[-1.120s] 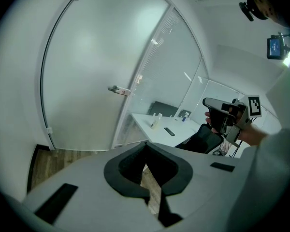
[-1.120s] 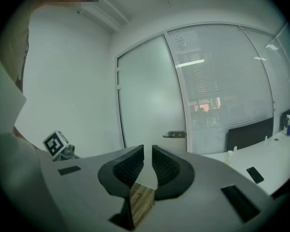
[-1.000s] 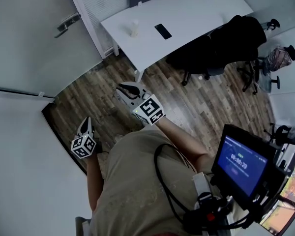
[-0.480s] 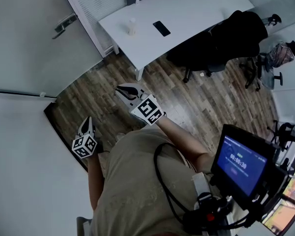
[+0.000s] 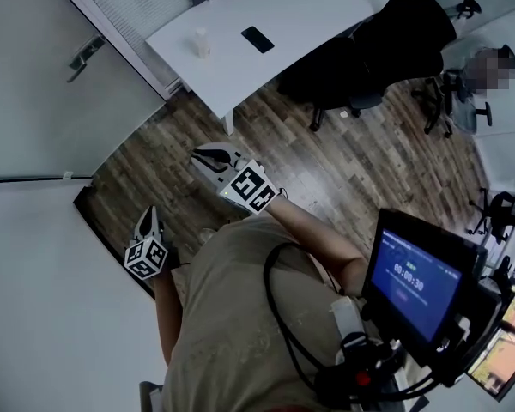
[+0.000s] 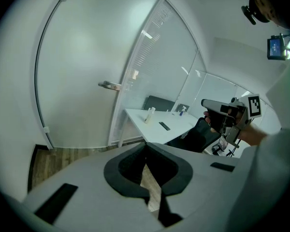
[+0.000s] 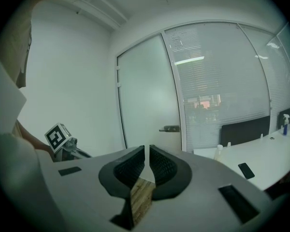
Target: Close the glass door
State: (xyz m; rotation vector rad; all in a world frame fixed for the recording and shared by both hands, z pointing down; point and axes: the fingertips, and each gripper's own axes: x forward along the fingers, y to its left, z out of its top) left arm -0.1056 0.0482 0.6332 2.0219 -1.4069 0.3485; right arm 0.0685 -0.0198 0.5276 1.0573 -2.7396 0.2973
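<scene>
Left claw (image 6: 146, 146): pressed together, nothing in it; lower left of the head view, aimed at the door.
Right claw (image 7: 147, 149): drawn together to a thin slit, nothing in it; centre of the head view, also aimed at the door.
Likely reason: a door needs a push or a hook on its handle, not a pinch.
Door (image 5: 43, 101): frosted glass, upper left of the head view; it appears swung into the room, away from the threshold (image 5: 112, 243), so judged open.
Handle (image 5: 85, 49): far upper left, well apart from both claws.
Desk (image 5: 309, 7): top centre, beyond the door.
Bottle (image 5: 201, 41): upright on the desk; contents cannot be told.
Phone (image 5: 257, 39): flat on the desk, near the bottle.
</scene>
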